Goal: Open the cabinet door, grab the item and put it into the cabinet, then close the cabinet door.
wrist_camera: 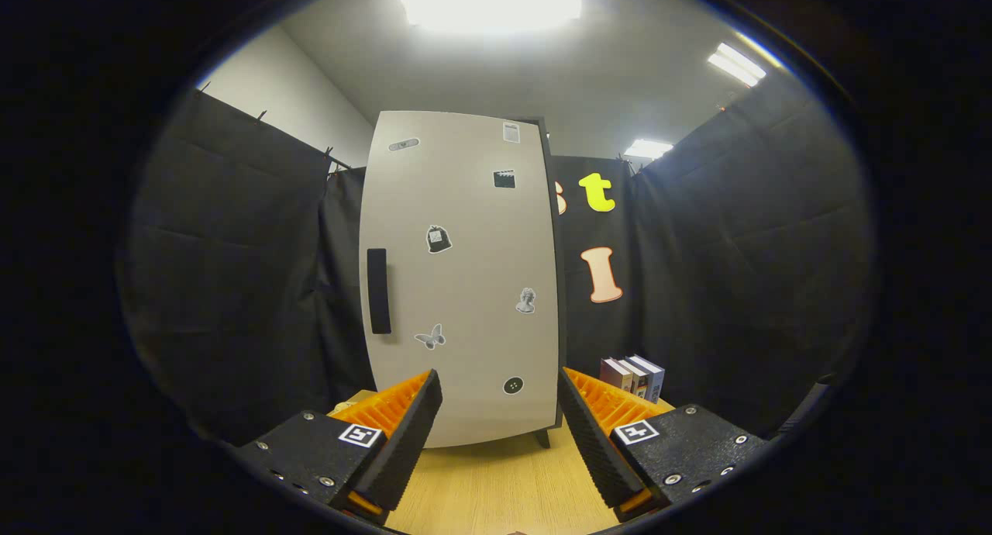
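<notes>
A tall pale cabinet (465, 279) stands upright just beyond my fingers, its door shut. A dark vertical handle (377, 291) sits on the door's left side, and several small stickers dot the door. My gripper (500, 399) is open, its two fingers spread wide with nothing between them, aimed at the lower part of the door. To the right of the cabinet, beyond the right finger, a few small boxes (634, 377) stand upright on the wooden table (496, 481).
Black cloth walls close in on the left, the back and the right. The cabinet rests on short dark feet (542, 439) on the table. A small pale thing (345, 405) peeks out behind the left finger.
</notes>
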A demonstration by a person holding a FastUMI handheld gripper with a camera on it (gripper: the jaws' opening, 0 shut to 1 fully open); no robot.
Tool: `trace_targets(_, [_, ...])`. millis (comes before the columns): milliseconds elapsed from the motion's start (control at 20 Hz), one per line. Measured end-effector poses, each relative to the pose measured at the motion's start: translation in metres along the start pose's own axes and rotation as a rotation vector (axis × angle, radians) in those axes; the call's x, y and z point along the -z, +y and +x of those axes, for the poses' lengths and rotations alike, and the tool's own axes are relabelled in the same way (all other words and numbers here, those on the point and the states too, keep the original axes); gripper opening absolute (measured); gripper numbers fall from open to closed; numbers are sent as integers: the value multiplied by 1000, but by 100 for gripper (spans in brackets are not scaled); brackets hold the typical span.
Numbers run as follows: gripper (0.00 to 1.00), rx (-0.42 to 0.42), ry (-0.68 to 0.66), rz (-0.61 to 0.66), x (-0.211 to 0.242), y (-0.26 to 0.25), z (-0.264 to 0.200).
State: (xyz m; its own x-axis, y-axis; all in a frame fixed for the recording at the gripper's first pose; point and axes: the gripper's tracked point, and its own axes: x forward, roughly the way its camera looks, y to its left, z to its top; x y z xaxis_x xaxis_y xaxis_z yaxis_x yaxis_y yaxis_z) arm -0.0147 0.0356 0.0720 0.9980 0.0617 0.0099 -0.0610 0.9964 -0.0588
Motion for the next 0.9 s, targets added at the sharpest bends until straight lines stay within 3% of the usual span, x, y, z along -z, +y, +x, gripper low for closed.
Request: trace_targets(900, [93, 17, 13, 8, 18, -7, -7])
